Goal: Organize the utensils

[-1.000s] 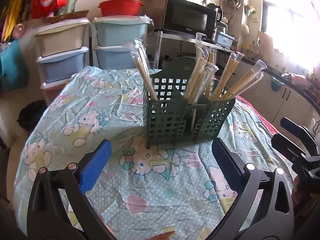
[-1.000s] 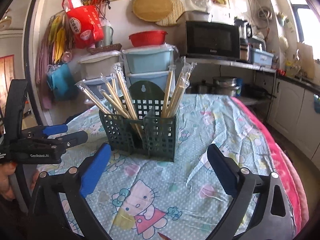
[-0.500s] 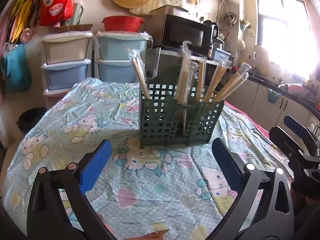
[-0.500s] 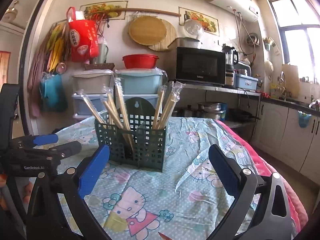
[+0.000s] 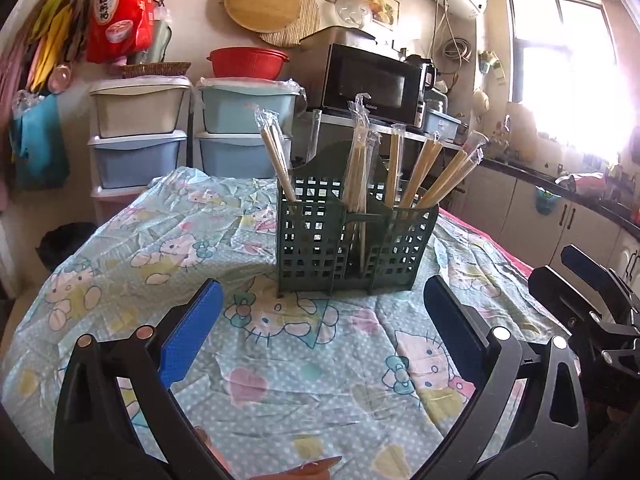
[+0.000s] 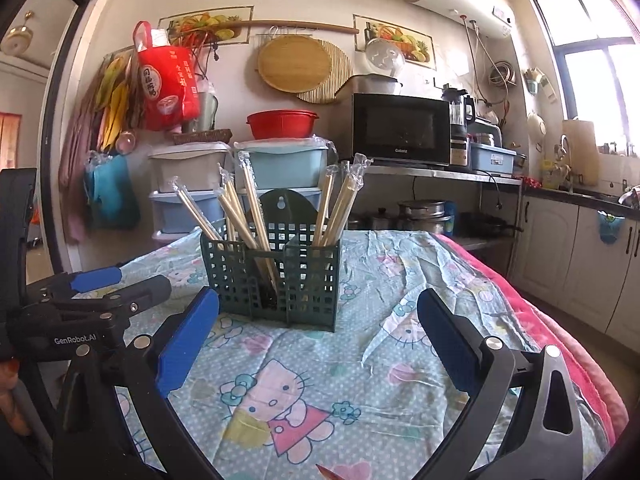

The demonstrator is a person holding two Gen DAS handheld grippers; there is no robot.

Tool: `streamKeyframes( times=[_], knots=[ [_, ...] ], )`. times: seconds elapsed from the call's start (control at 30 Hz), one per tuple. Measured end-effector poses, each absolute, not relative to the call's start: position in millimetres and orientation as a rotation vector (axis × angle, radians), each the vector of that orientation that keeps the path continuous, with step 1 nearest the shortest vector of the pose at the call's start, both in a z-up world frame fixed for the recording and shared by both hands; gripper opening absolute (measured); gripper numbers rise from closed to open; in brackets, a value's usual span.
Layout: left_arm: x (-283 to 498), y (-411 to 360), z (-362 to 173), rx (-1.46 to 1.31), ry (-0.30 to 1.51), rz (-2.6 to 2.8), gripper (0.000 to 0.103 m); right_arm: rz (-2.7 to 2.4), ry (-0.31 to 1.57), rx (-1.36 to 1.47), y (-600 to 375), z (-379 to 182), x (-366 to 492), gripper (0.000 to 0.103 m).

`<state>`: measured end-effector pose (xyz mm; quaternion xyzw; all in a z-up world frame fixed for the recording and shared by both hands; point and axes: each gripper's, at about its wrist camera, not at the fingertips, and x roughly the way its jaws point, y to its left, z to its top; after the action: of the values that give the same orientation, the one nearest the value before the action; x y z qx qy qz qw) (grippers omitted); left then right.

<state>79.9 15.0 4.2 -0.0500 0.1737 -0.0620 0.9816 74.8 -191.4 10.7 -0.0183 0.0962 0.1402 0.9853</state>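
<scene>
Now both the left hand-held gripper (image 5: pixel 320 312) and right hand-held gripper (image 6: pixel 318 322) gape wide, holding nothing, before the green utensil caddy (image 5: pixel 352 248) of wrapped chopsticks (image 5: pixel 450 174) upright on the cloth-covered bench (image 5: pixel 160 248).

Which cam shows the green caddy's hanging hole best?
Right wrist. The green caddy shows its arched back tab with the keyhole unobstructed between the wrapped chopsticks. In the left wrist view the tab is visible, but chopsticks cross it and no hole shows.
</scene>
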Motion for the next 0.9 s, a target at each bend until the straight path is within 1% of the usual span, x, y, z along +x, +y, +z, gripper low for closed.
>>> streamKeyframes(
  times=[0.9],
  knots=[
    [79.6, 17.1, 3.8, -0.109, 0.344, -0.118, 0.093, 0.277, 0.185, -0.045, -192.6, 10.9, 73.0, 0.097]
  ],
)
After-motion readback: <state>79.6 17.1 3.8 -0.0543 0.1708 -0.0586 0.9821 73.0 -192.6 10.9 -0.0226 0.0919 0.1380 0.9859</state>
